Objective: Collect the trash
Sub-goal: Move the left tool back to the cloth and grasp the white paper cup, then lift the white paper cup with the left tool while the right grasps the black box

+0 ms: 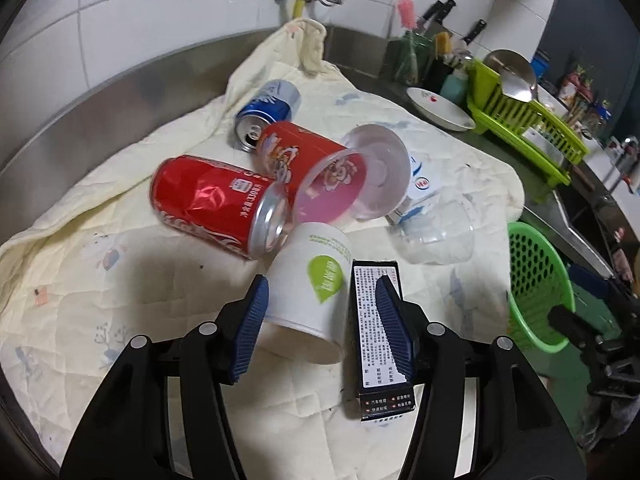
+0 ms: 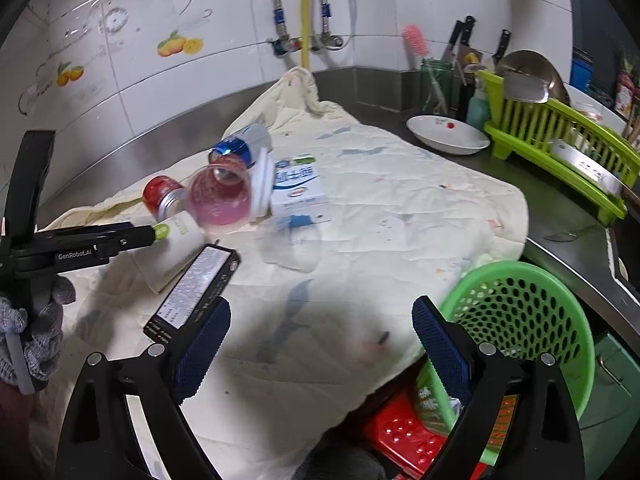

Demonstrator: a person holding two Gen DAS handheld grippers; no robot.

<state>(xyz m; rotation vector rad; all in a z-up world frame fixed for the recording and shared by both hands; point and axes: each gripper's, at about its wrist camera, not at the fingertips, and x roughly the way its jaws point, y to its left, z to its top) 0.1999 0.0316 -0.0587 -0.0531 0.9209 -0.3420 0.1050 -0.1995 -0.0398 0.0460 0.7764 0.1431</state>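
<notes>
A: Left wrist view, status?
B: The left hand-held gripper (image 1: pixel 320 316) stood released around the white paper cup (image 1: pixel 310 280), pads not pressing. The black box (image 1: pixel 376 344) lay just beside the cup; the red can (image 1: pixel 216 204) lay beyond on the quilted cloth (image 1: pixel 80 280).
A: Right wrist view?
B: The right hand-held gripper (image 2: pixel 320 340) was wide apart and empty above the cloth, with the green basket (image 2: pixel 520 312) at the surface edge.

A steel counter (image 2: pixel 568 248) carries my cream quilted cloth (image 2: pixel 380 208) — cans, cups, cartons lie on it — beside a white dish (image 2: pixel 448 136) and green rack (image 2: pixel 560 148).
</notes>
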